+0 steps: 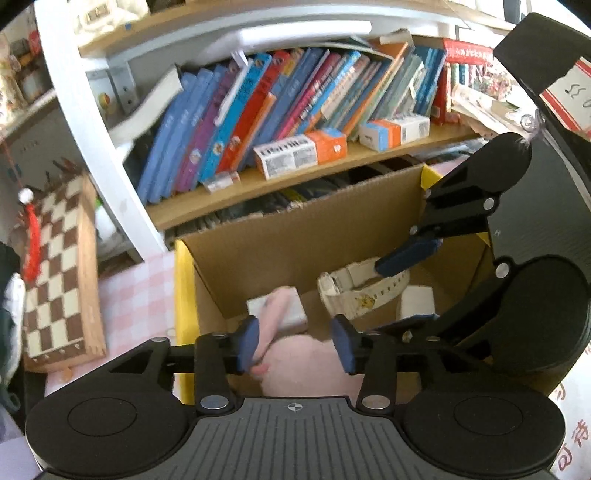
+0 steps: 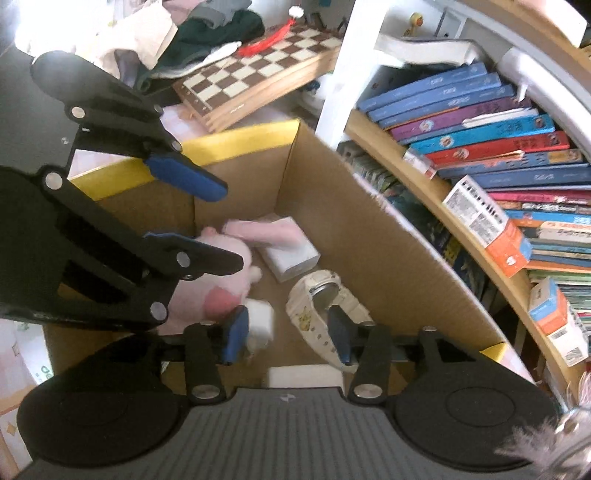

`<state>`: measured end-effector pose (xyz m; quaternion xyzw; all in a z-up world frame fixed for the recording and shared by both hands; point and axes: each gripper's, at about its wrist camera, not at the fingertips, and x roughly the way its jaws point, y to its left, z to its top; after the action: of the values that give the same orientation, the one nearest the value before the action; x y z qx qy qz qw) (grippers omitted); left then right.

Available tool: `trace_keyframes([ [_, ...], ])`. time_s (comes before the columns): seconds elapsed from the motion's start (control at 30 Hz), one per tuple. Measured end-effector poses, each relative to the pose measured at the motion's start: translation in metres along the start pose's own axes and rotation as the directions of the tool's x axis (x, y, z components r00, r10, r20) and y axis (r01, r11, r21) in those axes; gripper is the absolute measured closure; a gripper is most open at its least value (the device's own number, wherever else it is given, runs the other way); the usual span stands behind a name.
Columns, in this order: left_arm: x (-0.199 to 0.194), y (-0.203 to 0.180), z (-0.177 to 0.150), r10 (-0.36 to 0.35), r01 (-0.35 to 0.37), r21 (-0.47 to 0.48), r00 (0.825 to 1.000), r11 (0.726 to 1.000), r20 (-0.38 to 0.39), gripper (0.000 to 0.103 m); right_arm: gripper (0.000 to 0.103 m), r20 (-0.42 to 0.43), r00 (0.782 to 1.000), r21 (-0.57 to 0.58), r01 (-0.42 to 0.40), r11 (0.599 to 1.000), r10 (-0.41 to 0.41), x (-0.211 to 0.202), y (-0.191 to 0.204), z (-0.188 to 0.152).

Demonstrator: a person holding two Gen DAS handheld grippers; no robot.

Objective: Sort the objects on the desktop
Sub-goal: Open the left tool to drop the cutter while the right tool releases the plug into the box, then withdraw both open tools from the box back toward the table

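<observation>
An open cardboard box (image 1: 295, 236) with yellow rim tape holds a pink plush toy (image 1: 306, 365), a white watch (image 1: 354, 291), a white flat box (image 1: 295, 314) and a small white block (image 1: 417, 302). My left gripper (image 1: 295, 345) is open above the plush toy, fingers on either side of it, not gripping. My right gripper (image 2: 286, 334) is open and empty above the watch (image 2: 317, 295). The plush toy (image 2: 218, 273), the flat box (image 2: 291, 254) and the box wall (image 2: 369, 236) show in the right wrist view. Each gripper shows in the other's view, the right (image 1: 406, 284) and the left (image 2: 207, 229).
A bookshelf (image 1: 280, 110) full of leaning books and small cartons stands right behind the box. A folded wooden chessboard (image 1: 55, 273) lies left of the box on a pink checked cloth (image 1: 136, 291). Clothes (image 2: 207, 33) are piled beyond the chessboard.
</observation>
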<state>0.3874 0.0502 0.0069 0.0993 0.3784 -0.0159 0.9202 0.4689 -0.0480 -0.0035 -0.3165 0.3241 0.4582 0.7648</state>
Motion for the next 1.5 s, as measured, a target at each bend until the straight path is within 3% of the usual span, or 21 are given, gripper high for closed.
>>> trace_keyframes([
  [0.2,-0.031,-0.001,0.002,0.034,-0.034,-0.003,0.996,0.999,0.087,0.039,0.043,0.065,0.997,0.046,0.025,0.999,-0.028,-0.03,-0.001,-0.002],
  [0.43,-0.08,-0.008,0.0,0.058,-0.056,-0.016,0.98,0.998,0.193,0.033,0.04,0.161,0.984,0.123,0.05,0.991,-0.07,-0.077,0.003,-0.009],
  [0.63,-0.116,-0.017,-0.013,0.056,-0.053,-0.021,0.969,0.998,0.239,0.03,0.038,0.212,0.973,0.167,0.057,0.984,-0.092,-0.113,0.019,-0.019],
  [1.23,-0.161,-0.022,-0.081,0.059,-0.039,-0.104,0.977,0.994,0.204,0.029,0.039,0.223,0.963,0.201,0.106,0.974,-0.151,-0.152,0.092,-0.066],
  [1.5,-0.17,-0.023,-0.107,0.047,-0.025,-0.126,0.983,0.992,0.176,0.029,0.039,0.178,0.972,0.231,0.111,0.966,-0.154,-0.147,0.117,-0.081],
])
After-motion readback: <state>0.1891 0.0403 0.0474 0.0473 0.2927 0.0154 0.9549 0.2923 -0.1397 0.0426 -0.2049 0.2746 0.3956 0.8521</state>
